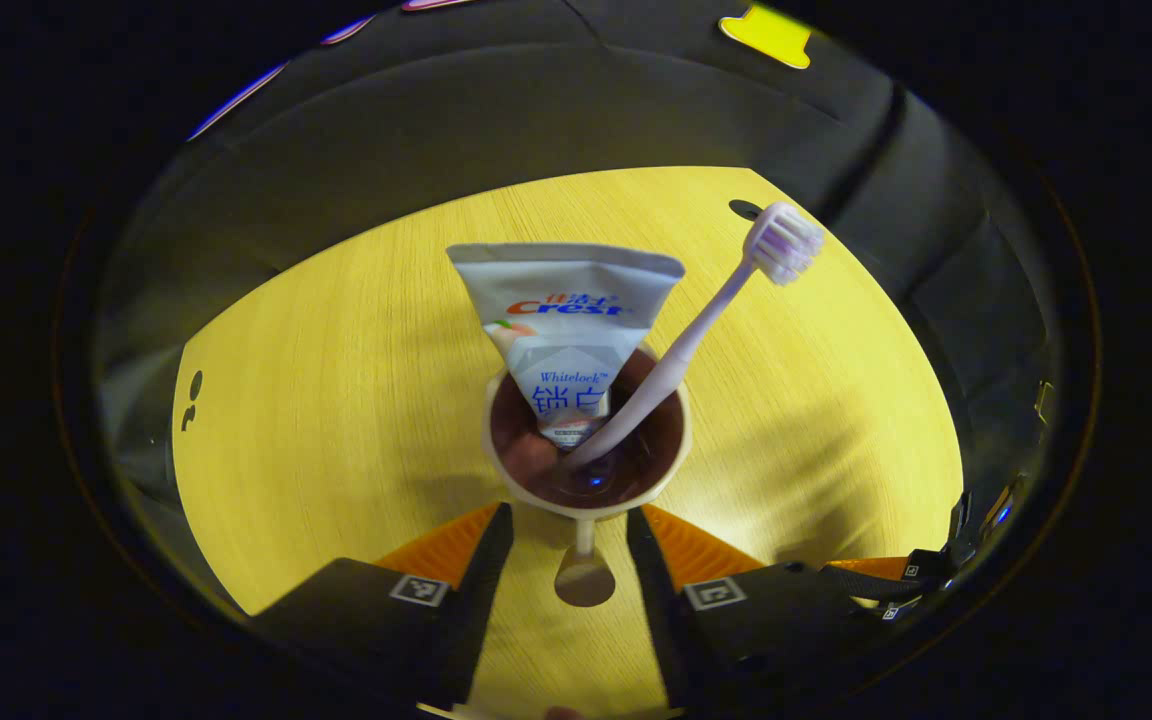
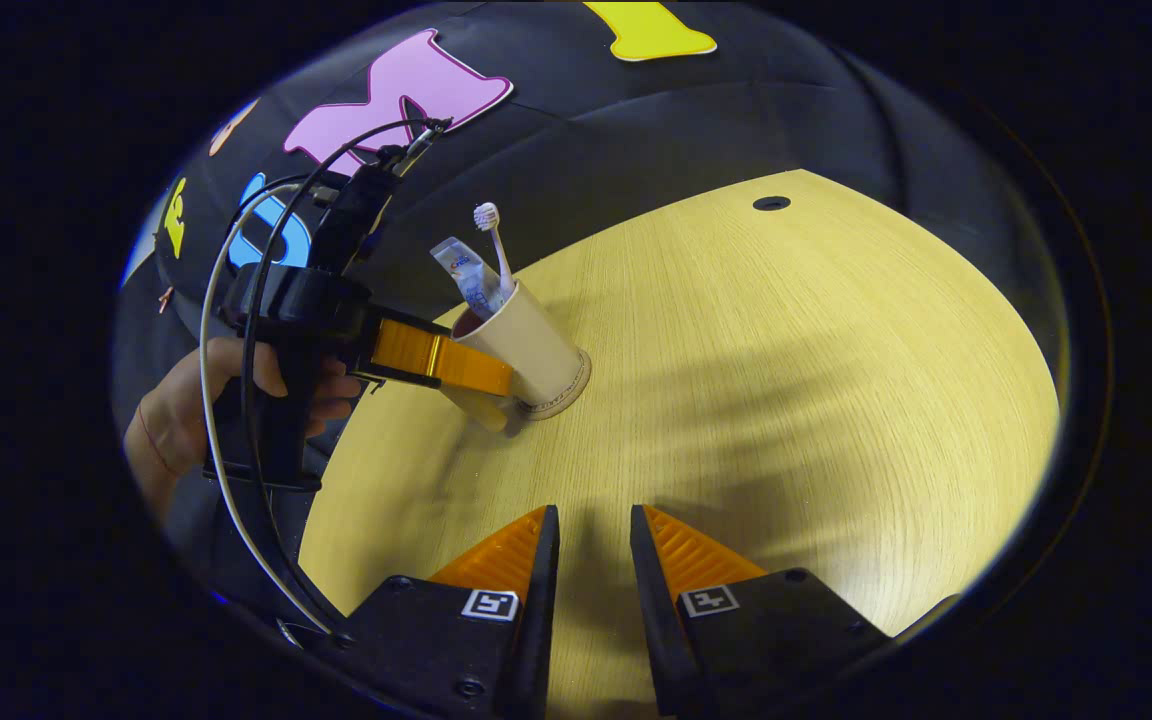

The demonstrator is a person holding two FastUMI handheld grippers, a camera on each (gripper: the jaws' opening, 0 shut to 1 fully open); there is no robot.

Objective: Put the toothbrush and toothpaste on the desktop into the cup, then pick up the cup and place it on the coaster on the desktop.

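cup (image 1: 586, 440) on coaster (image 2: 568, 392) near table's (image 2: 786, 400) far-left edge, toothpaste (image 1: 568, 330) and toothbrush (image 1: 696, 330) inside | left gripper (image 1: 568, 560) released, fingers either side of cup handle (image 1: 584, 572) | right gripper (image 2: 591, 560) empty, slightly parted, over near edge

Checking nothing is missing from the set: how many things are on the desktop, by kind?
Cup: 1
Toothpaste: 1
Toothbrush: 1
Coaster: 1
Total: 4
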